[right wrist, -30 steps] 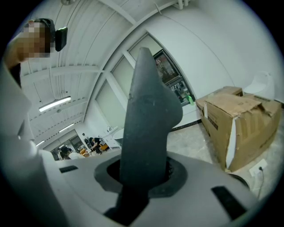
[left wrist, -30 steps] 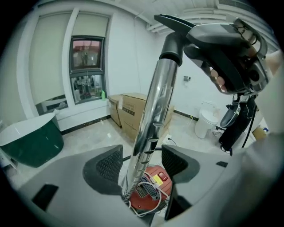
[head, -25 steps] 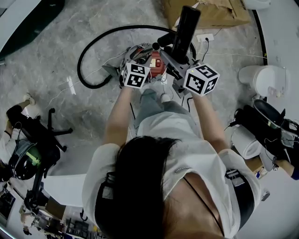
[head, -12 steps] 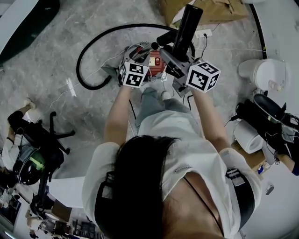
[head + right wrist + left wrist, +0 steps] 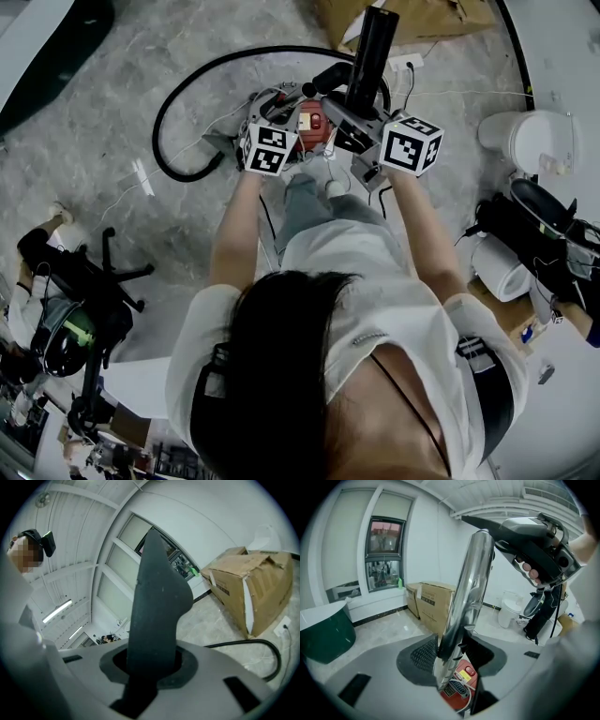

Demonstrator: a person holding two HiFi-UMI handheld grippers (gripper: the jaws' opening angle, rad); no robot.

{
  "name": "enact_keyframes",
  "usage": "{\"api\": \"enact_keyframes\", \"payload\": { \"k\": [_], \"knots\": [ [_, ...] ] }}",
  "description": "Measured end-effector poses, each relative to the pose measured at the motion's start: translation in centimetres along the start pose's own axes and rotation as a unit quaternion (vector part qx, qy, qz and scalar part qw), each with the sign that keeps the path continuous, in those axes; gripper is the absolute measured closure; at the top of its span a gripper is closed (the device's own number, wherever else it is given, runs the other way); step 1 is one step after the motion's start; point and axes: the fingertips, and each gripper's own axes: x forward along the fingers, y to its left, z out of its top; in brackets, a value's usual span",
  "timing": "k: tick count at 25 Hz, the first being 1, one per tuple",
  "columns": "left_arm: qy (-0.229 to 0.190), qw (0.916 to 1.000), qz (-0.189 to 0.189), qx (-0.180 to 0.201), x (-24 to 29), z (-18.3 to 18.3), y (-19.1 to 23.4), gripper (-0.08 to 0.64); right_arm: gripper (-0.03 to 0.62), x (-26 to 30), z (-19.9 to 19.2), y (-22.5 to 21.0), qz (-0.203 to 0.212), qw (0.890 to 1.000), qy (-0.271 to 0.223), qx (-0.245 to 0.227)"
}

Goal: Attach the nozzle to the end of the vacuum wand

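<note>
A chrome vacuum wand (image 5: 471, 583) rises from the red vacuum body (image 5: 314, 122) on the floor. My left gripper (image 5: 281, 111) sits low on the wand. Its jaws are closing, and in the left gripper view (image 5: 452, 663) both pads meet the tube's sides. The black nozzle (image 5: 372, 47), long and tapered, stands up out of my right gripper (image 5: 354, 105), which is shut on its lower part. In the right gripper view the nozzle (image 5: 157, 602) fills the gap between the jaws of that gripper (image 5: 150, 667). In the left gripper view the nozzle's end shows near the wand's top.
A black hose (image 5: 178, 103) loops across the marble floor to the left of the vacuum. A cardboard box (image 5: 422, 23) lies beyond it. A white bin (image 5: 525, 150) and dark gear stand at the right, an office chair (image 5: 84, 281) at the left. White cables trail near the vacuum.
The right gripper has rolled a little with the nozzle and its marker cube has shifted slightly right. The left gripper has stayed by the wand.
</note>
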Motion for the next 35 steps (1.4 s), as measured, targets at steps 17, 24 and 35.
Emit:
{"api": "enact_keyframes", "payload": {
  "k": [17,24,35],
  "knots": [
    [0.002,1.0,0.002,0.004,0.2,0.2,-0.4,0.379,0.494,0.6,1.1,1.0,0.112,0.987,0.048,0.108],
    [0.001,1.0,0.0,0.001,0.1,0.2,-0.3,0.38,0.495,0.9,1.1,1.6,0.122,0.983,0.069,0.115],
    [-0.001,1.0,-0.001,-0.005,0.6,0.5,-0.2,0.38,0.508,1.3,-1.2,2.0,0.062,0.987,0.145,0.017]
  ]
}}
